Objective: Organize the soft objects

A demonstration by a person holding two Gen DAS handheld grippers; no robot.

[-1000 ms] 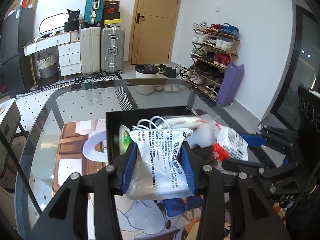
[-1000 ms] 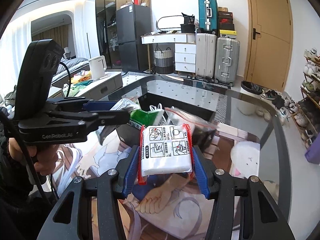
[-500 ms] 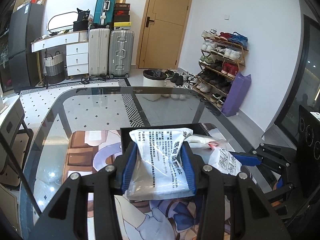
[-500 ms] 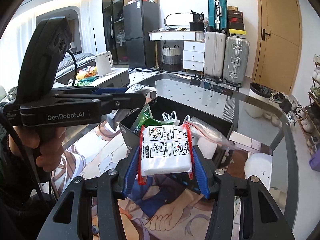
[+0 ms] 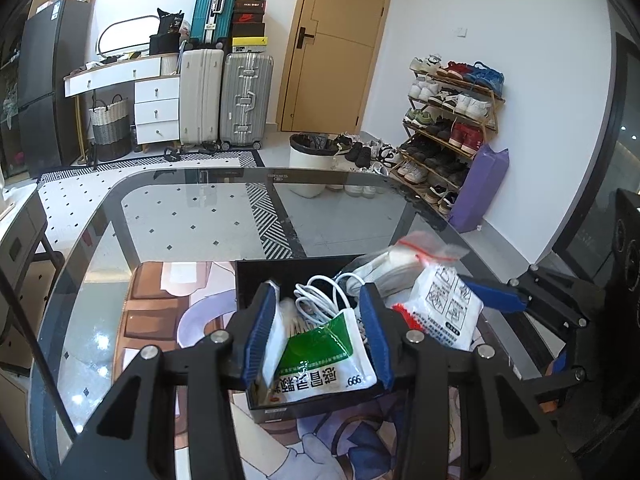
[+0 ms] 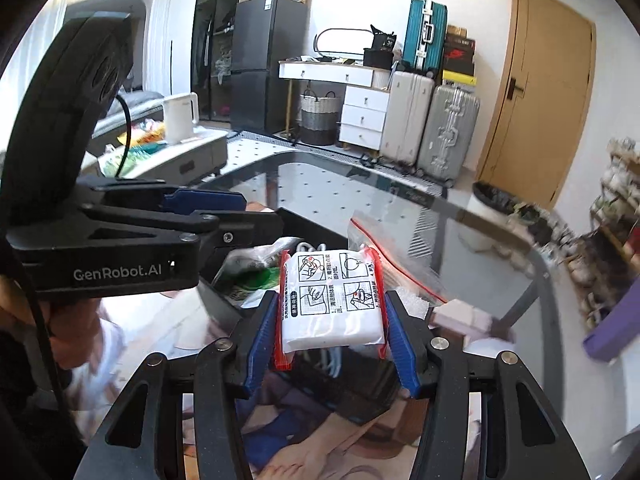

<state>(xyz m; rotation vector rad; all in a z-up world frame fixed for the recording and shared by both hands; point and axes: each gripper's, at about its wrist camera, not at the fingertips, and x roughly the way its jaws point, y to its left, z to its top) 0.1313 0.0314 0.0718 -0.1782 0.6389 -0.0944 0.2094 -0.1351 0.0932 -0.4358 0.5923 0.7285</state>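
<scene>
Both grippers have swung in over the black open-topped rectangular box (image 5: 280,276), and the white-and-green printed sachet bag (image 5: 320,356) that stood upright between the left jaws now hangs tipped down inside it, print upside down.

The left gripper (image 5: 318,338) looks clamped on that bag, which spans from one blue pad (image 5: 256,340) to the other, though how firmly the left side is caught is hard to tell. The right gripper (image 6: 330,332) is closed on a white soft pack with red crimped edges and pictogram print (image 6: 330,300), held upright above the near right part of the box.

Both packs look light, limp and glossy. They will sag and may slide in the pads, so a hold across the padded middle, not the thin sealed edges, is the safer one. Neither looks fragile.

In the box lie a white coiled cable (image 5: 320,296) and a clear zip bag with a red seal (image 5: 420,252), so what room is left is at its near end.

The box sits on a colourful illustrated mat (image 5: 160,312) on a dark glass table (image 5: 180,208). Far behind stand hard-shell suitcases (image 5: 224,96), a tan door (image 5: 340,40), a white bin (image 5: 312,160) and, on the right, a shoe rack (image 5: 448,120).
</scene>
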